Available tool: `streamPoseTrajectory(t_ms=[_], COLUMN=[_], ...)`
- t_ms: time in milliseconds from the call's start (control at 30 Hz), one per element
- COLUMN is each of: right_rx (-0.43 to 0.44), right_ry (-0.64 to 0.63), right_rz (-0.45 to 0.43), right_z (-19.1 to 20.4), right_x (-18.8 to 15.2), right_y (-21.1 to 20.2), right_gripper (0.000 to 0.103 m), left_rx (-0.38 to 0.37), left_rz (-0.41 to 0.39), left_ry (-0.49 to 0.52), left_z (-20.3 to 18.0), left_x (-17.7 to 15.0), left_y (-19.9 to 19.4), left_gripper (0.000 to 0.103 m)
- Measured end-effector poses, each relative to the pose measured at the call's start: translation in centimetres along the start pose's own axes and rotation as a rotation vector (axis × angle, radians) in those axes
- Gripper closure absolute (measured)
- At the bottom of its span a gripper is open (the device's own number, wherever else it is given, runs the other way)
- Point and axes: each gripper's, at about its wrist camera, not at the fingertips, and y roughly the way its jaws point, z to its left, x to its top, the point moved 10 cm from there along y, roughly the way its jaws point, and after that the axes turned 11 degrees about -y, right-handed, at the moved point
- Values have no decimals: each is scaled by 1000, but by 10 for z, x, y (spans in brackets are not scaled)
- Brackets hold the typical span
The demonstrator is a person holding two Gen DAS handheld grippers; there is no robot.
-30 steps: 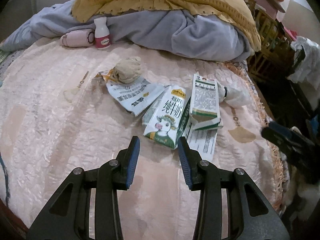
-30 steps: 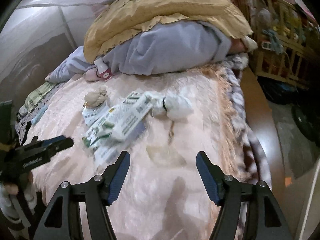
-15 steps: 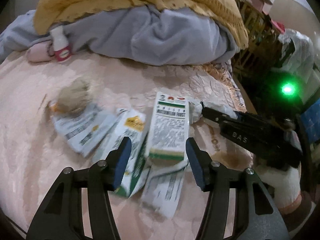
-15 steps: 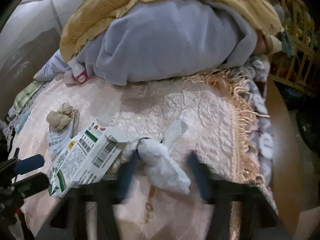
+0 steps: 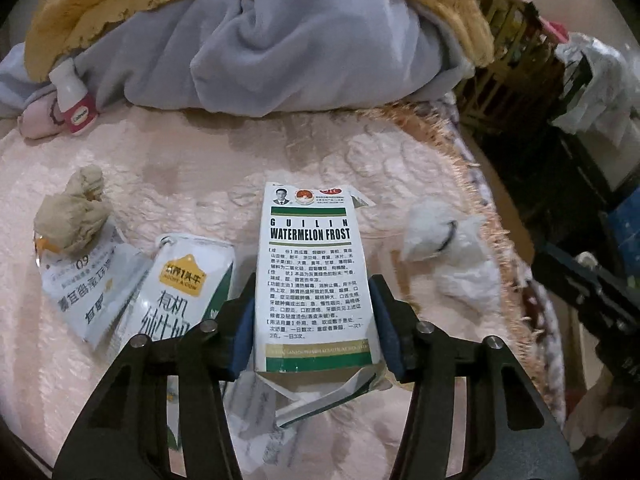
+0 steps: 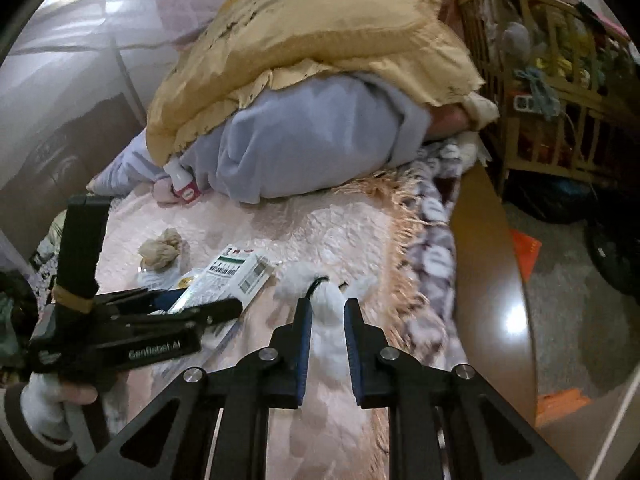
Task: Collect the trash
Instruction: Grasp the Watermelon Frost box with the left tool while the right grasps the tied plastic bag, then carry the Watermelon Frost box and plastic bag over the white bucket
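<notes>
Left wrist view: left gripper (image 5: 314, 320) straddles the box (image 5: 314, 280) on the bedspread (image 5: 200, 168), jaws closing, pads at its sides. Only here: one milk carton (image 5: 180, 292), one leaflet (image 5: 80, 292). One brown wad (image 5: 72, 216), one bottle (image 5: 76, 98).

Right wrist view: right gripper (image 6: 325, 312) clamped on the white wad (image 6: 328, 308). Only here: the gloved left hand (image 6: 52, 404), one crib (image 6: 560, 92).

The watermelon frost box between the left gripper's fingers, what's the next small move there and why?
Probably finish closing the left gripper on the Watermelon Frost box. Its jaws straddle the box's lower half and are closing, the pads at its two long edges, while it lies on the pink bedspread. The right gripper already pinches the white tissue wad, so the box looks like the next thing to secure.
</notes>
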Motion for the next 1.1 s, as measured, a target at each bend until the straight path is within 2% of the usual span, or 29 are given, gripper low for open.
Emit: streamPoseTrajectory(t_ms=[267, 300, 367, 400, 533, 600, 633, 667, 733, 900, 933, 1100], right_rx=[1, -12, -46, -48, -78, -103, -106, -99, -67, -17, -17, -8], right_ry=[-22, -25, -61, -81, -157, -165, -154, -142, -105, -51, -51, -25], right_rz=[30, 40, 42, 48, 114, 165, 190, 196, 155, 68, 68, 31], right_z=[11, 10, 11, 13, 15, 9, 6, 5, 6, 8, 8, 12], right_x=[-13, -13, -8, -5, 3, -3, -8, -10, -8, -8, -8, -30], right_y=[-6, -2, 8, 15, 57, 79, 88, 89, 75, 21, 21, -38], right_gripper=[87, 84, 52, 48, 48, 52, 72, 83, 88, 88, 88, 88], left_rx=[-32, -35, -36, -34, -28, -33, -35, -36, -41, -72, -83, -123], left_rz=[-57, -57, -58, -59, -60, -60, -61, -64, -66, -65, -65, -65], left_ry=[23, 21, 20, 23, 25, 21, 20, 22, 25, 23, 25, 52], left_z=[-7, -6, -2, -1, 4, 5, 6, 6, 5, -7, -12, -38], left_x=[-15, -17, -23, -25, -33, -35, -36, -36, -37, -43, -45, -56], left_y=[-46, -50, -57, -60, -68, -70, -71, -73, -74, -74, -75, -83], left_gripper=[53, 53, 53, 53, 53, 53, 53, 53, 53, 53, 53, 53])
